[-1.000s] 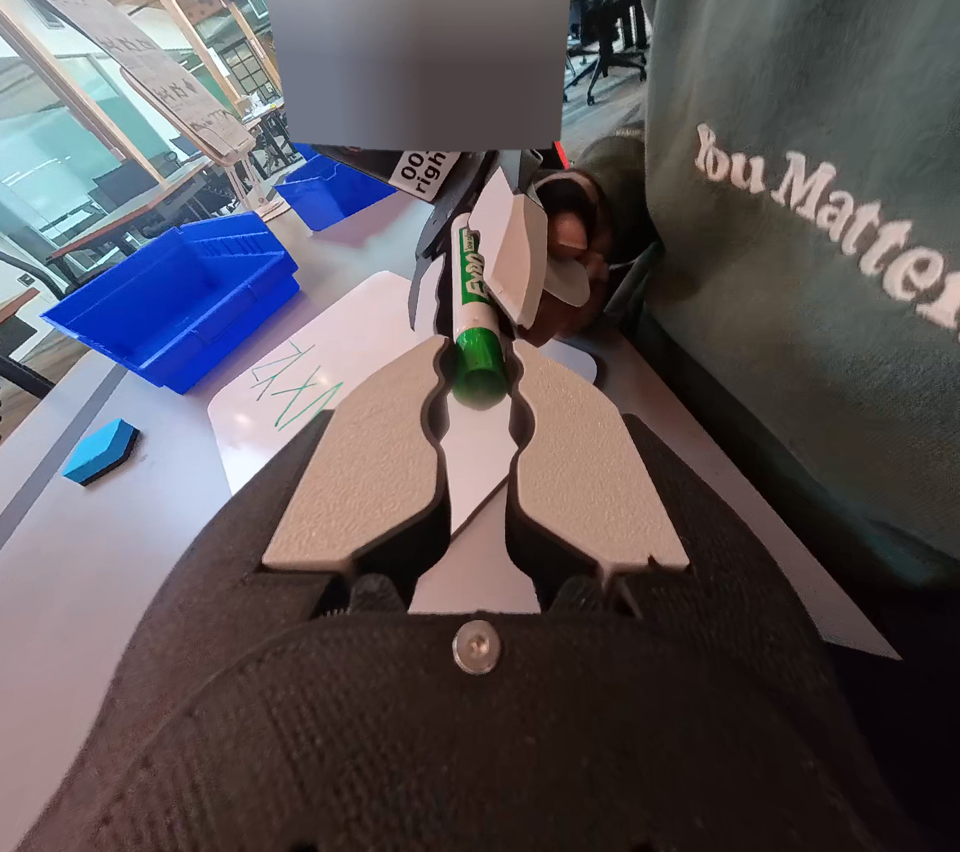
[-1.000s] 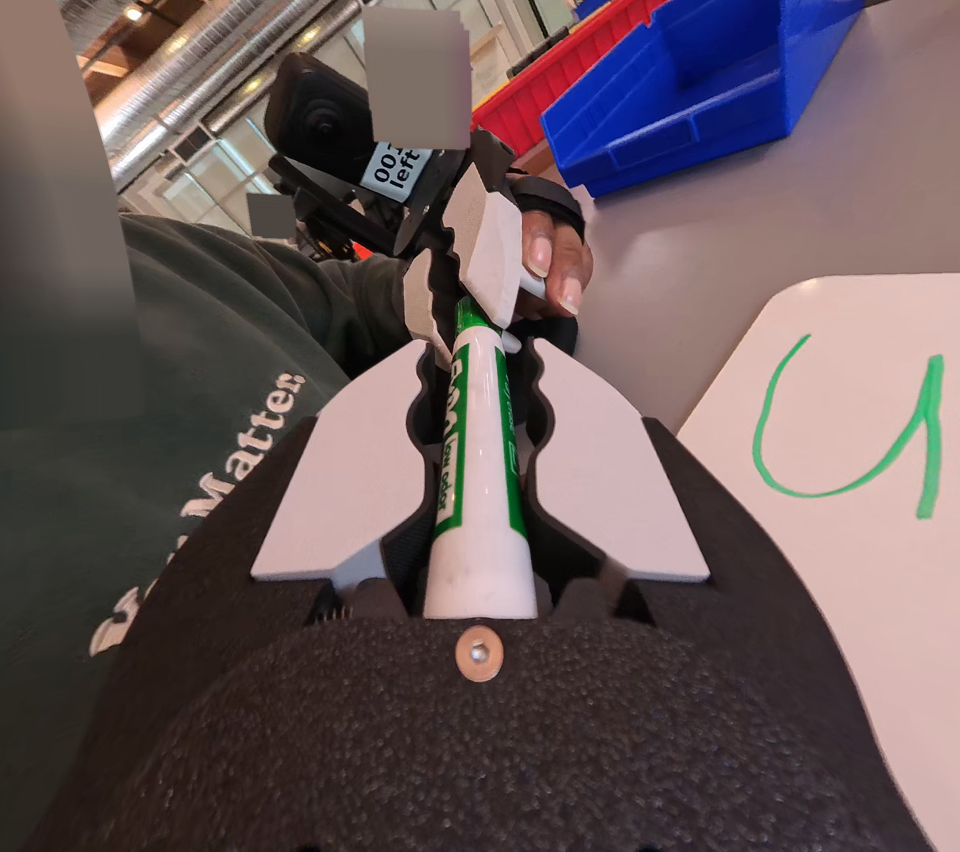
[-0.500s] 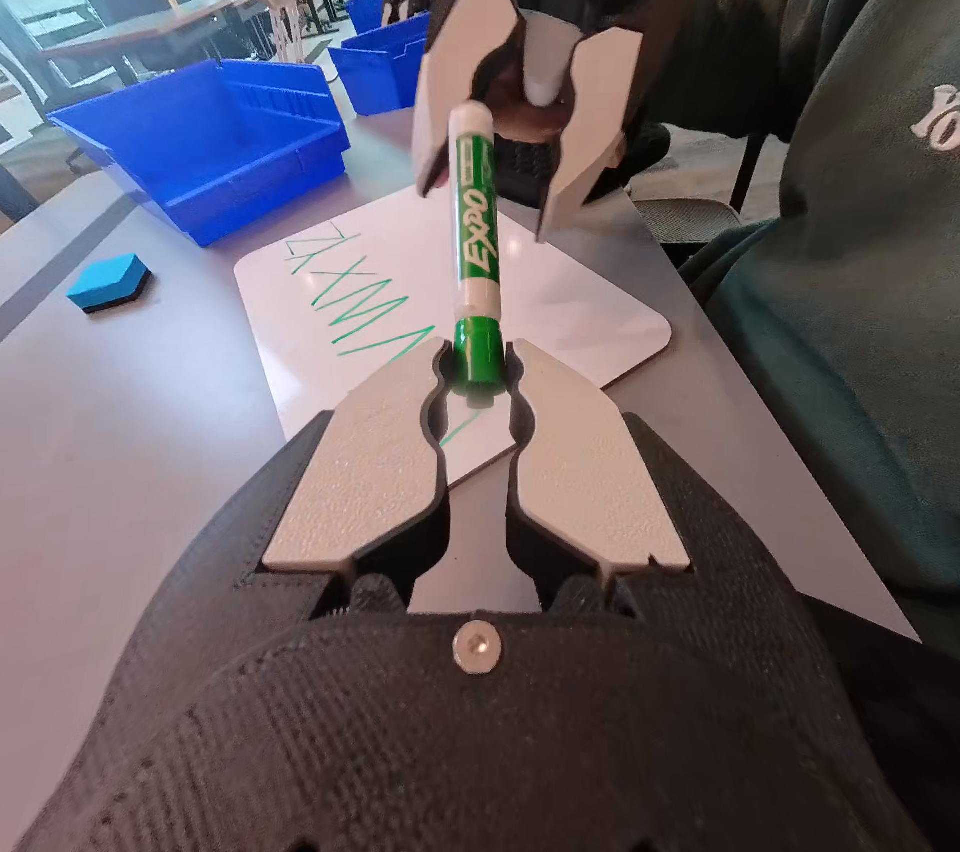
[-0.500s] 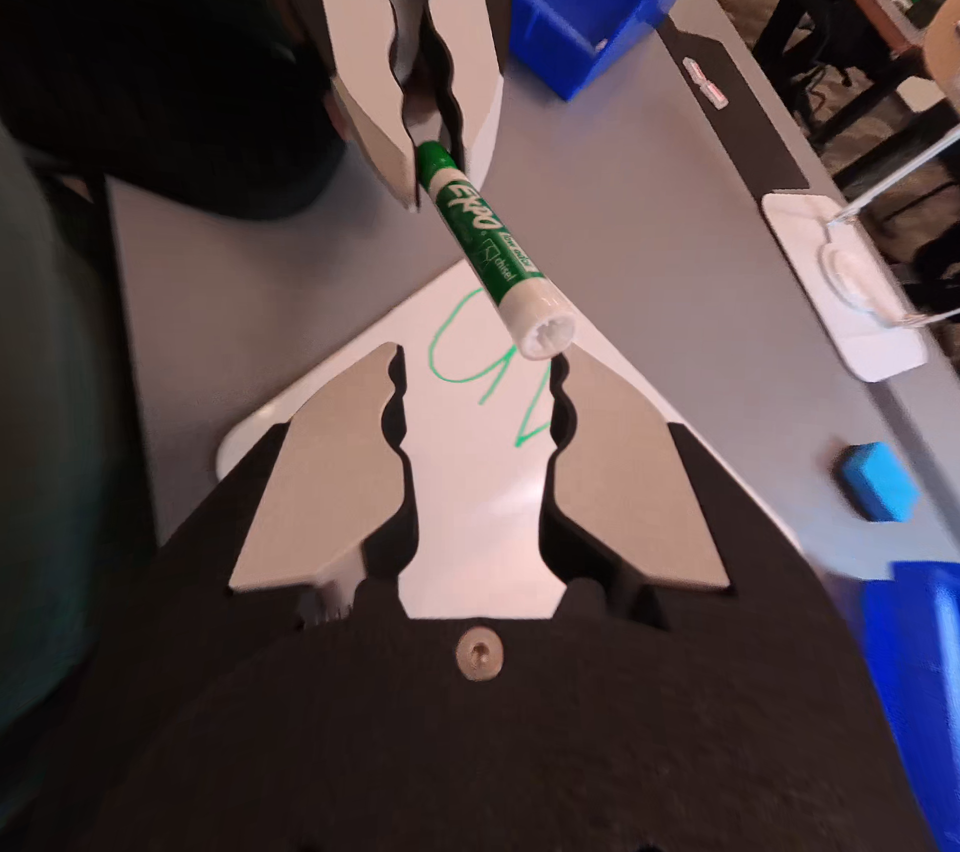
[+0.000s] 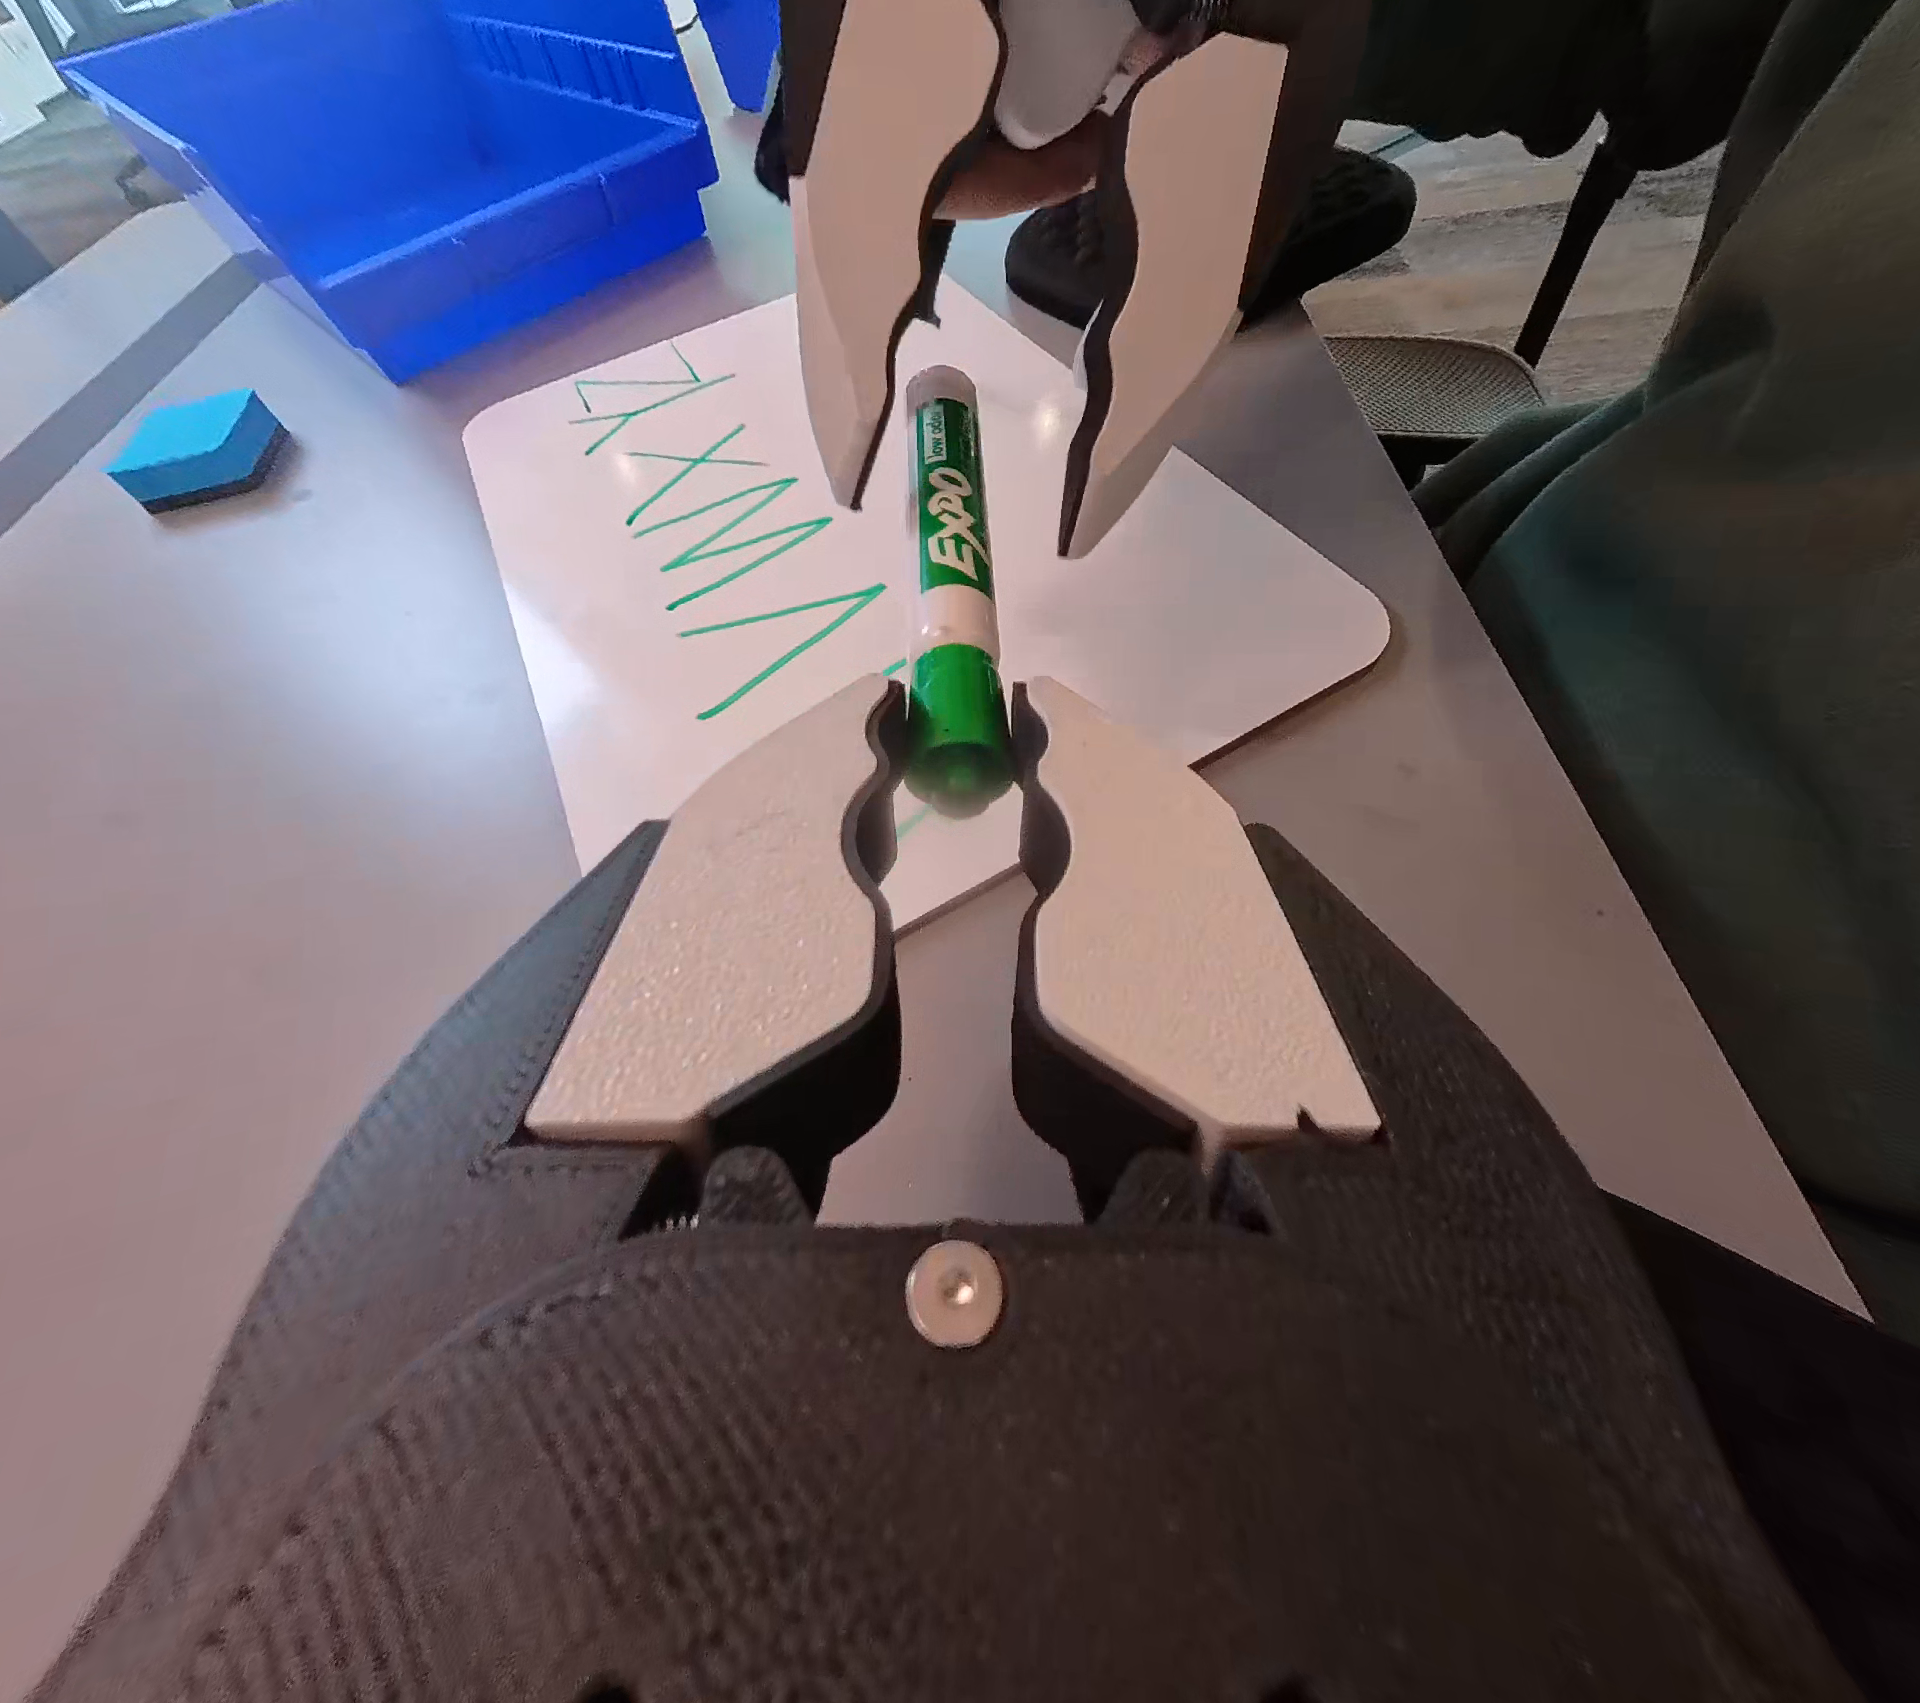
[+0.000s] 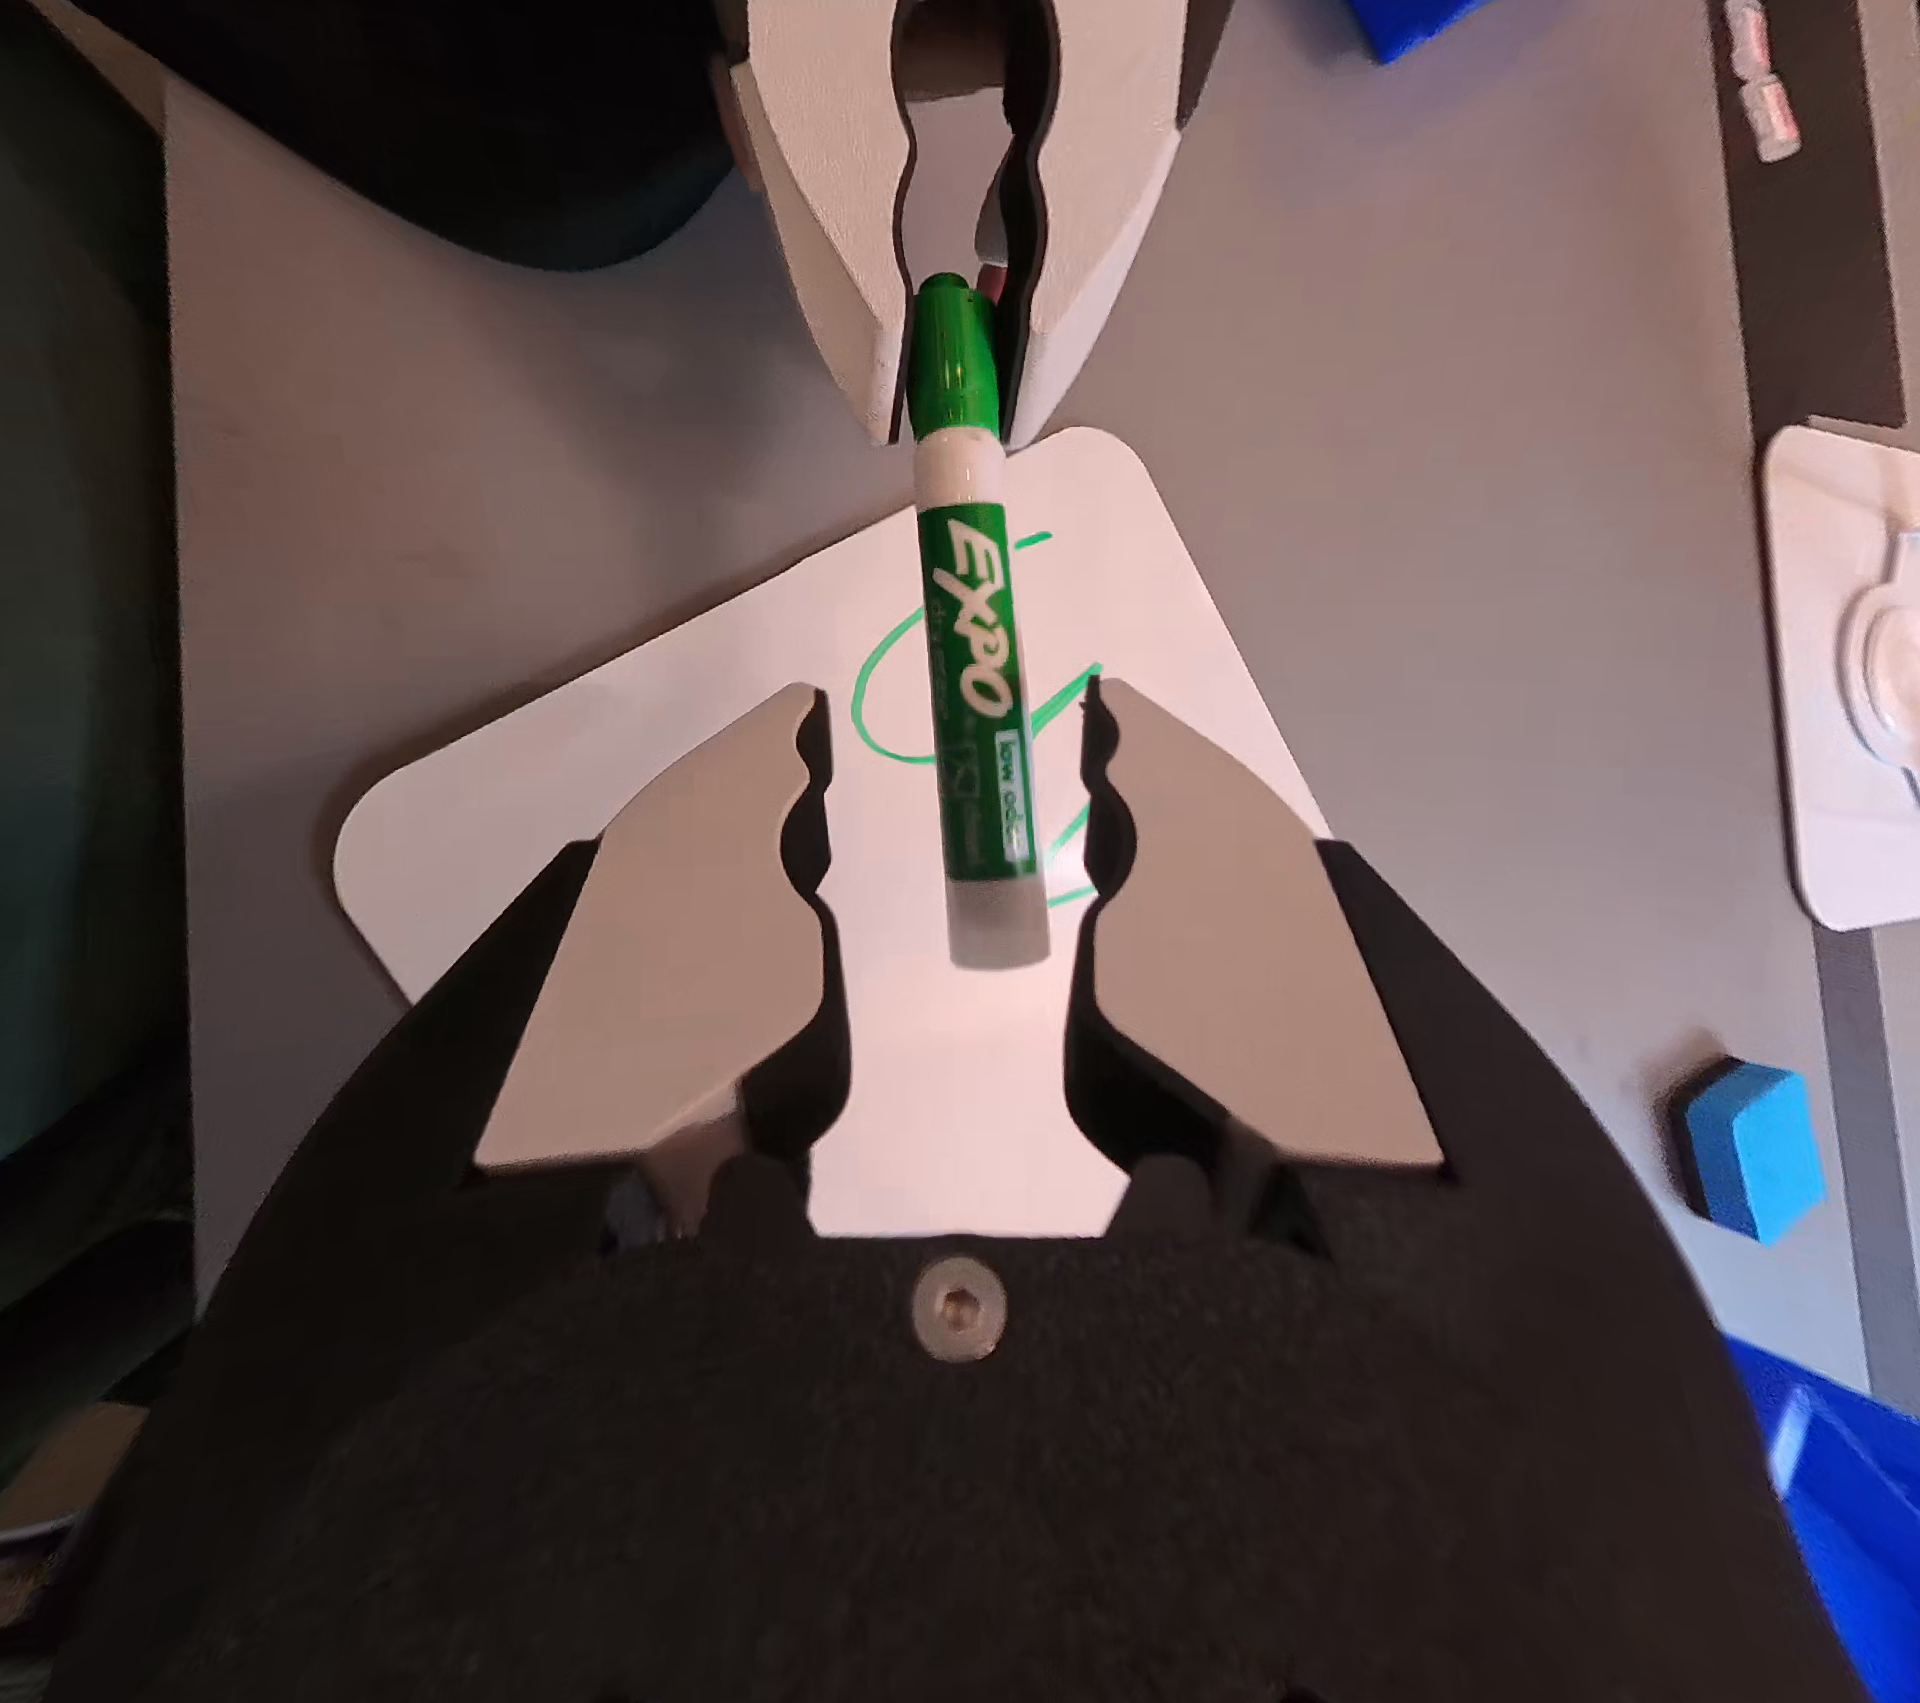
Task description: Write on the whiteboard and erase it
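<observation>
A green-and-white marker (image 5: 951, 531) is held level above the whiteboard (image 5: 1143, 614), which bears green scribbles. My left gripper (image 5: 956, 703) is shut on the marker's green cap end. My right gripper (image 5: 966, 526) faces it from the far side, open, with its fingers either side of the marker's white end and not touching it. In the right wrist view the marker (image 6: 977, 718) hangs between my open right gripper's (image 6: 951, 697) fingers, with the left gripper (image 6: 951, 432) clamped on the cap, above the whiteboard (image 6: 623, 770).
A blue eraser (image 5: 197, 448) lies on the grey table left of the board; it also shows in the right wrist view (image 6: 1745, 1154). A large blue bin (image 5: 395, 136) stands behind it. A white flat stand (image 6: 1849, 666) sits at the table's edge. A person in a green top is close by at the right. Left tips to right tips: about 5 centimeters.
My right gripper has opened, let go of the marker body and drawn back along it. The left gripper keeps the cap end. Both now hang over the whiteboard.
</observation>
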The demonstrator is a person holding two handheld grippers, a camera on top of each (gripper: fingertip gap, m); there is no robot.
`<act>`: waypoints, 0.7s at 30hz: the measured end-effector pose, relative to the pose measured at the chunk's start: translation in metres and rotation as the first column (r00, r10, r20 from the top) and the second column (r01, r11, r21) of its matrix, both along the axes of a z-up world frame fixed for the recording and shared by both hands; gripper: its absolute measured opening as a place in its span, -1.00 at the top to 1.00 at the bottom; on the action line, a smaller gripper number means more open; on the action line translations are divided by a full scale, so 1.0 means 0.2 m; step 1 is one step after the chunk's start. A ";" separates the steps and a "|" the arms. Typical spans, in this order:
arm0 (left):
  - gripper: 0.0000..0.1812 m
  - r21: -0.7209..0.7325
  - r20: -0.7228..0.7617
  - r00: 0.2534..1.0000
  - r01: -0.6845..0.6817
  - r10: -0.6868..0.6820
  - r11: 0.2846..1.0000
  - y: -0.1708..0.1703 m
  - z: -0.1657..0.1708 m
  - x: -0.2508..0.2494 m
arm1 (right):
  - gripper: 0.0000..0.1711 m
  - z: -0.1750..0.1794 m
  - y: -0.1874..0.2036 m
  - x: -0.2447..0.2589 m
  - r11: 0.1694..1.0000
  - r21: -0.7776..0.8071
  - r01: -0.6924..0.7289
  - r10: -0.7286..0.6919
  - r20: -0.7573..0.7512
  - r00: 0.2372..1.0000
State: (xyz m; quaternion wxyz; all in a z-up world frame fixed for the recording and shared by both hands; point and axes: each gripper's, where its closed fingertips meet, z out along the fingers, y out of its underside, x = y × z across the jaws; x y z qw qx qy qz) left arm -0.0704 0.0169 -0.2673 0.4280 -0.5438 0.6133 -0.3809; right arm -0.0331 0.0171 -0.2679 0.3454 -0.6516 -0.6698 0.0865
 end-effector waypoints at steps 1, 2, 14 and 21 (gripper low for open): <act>0.78 -0.004 -0.004 1.000 -0.003 0.003 1.000 0.00 0.00 0.00 | 0.49 -0.01 0.01 -0.01 1.000 0.000 -0.008 0.008 0.006 1.000; 0.78 -0.006 -0.007 1.000 -0.003 0.003 1.000 0.00 -0.01 0.00 | 0.52 -0.02 0.01 -0.02 1.000 0.000 -0.012 0.012 0.013 1.000; 0.78 -0.021 0.036 0.999 -0.014 0.015 1.000 0.01 0.00 0.01 | 0.78 -0.08 0.05 -0.04 0.997 -0.056 -0.056 0.056 0.011 0.998; 0.78 0.032 0.246 0.938 -0.261 0.245 0.965 0.23 0.17 -0.08 | 0.78 0.24 0.41 0.30 0.986 -0.025 0.164 -0.165 -0.098 0.981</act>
